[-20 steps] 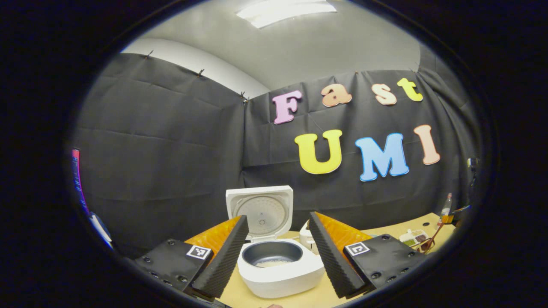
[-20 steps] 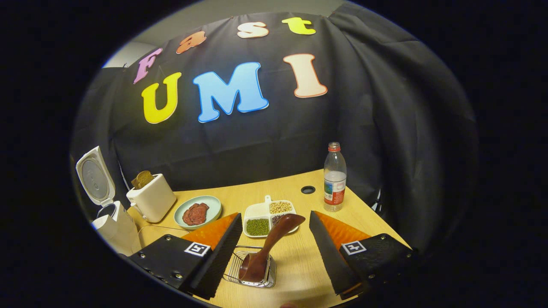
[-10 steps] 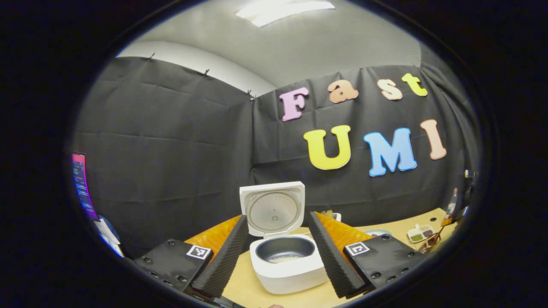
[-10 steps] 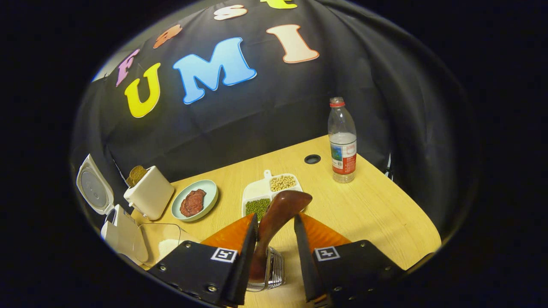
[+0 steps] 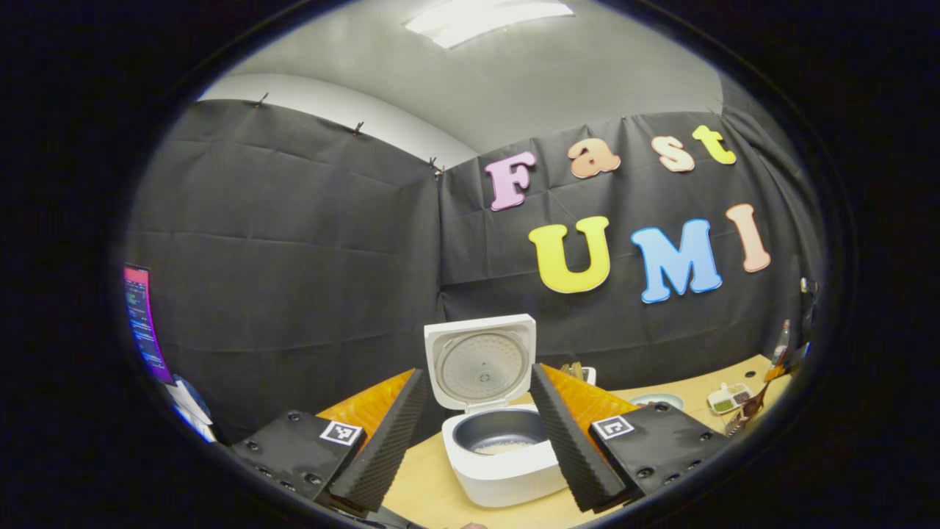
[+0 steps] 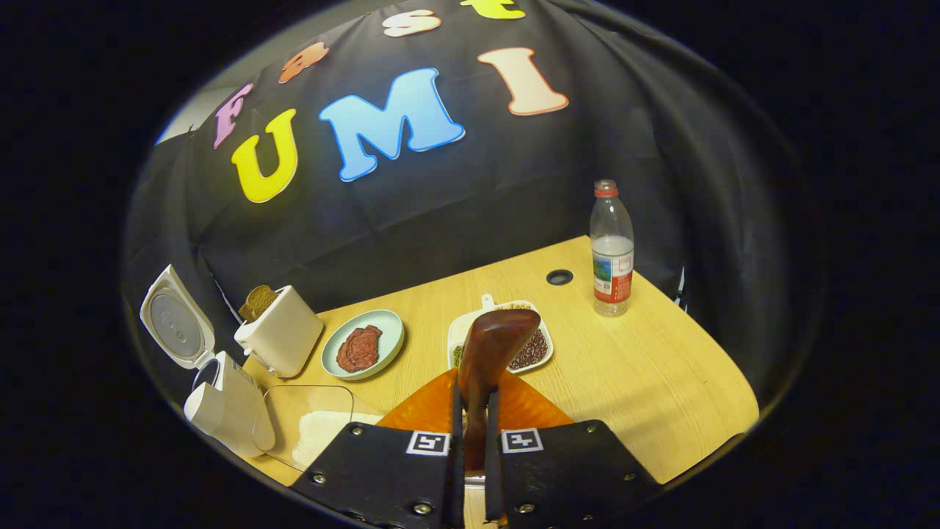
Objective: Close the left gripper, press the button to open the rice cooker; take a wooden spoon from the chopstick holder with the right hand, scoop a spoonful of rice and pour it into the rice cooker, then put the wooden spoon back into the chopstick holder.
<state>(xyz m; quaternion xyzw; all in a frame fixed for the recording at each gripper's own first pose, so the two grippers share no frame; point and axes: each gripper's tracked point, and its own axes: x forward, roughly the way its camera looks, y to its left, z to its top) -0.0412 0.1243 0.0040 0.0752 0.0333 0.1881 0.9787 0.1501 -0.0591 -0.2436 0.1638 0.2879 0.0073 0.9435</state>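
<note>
The white rice cooker (image 5: 507, 463) stands open, its lid (image 5: 481, 360) upright, with a little rice in the dark pot. My left gripper (image 5: 477, 444) hangs open in front of it, one finger on either side and neither touching. In the right gripper view my right gripper (image 6: 470, 433) is shut on the dark wooden spoon (image 6: 490, 353), whose broad end sticks up past the fingertips. The chopstick holder is hidden under the fingers. The cooker (image 6: 224, 400) sits far left there. A clear container of rice (image 6: 316, 430) lies beside it.
On the wooden table (image 6: 661, 375) stand a white toaster (image 6: 283, 334), a pale plate with meat (image 6: 363, 353), a divided tray of beans (image 6: 532, 349) behind the spoon, and a water bottle (image 6: 611, 250) at the back right. A lit screen (image 5: 143, 316) shows far left.
My right gripper came down over the holder and its fingers closed from wide open onto the spoon. The left gripper stayed open and swung slightly, so the cooker shifted right in its view.
</note>
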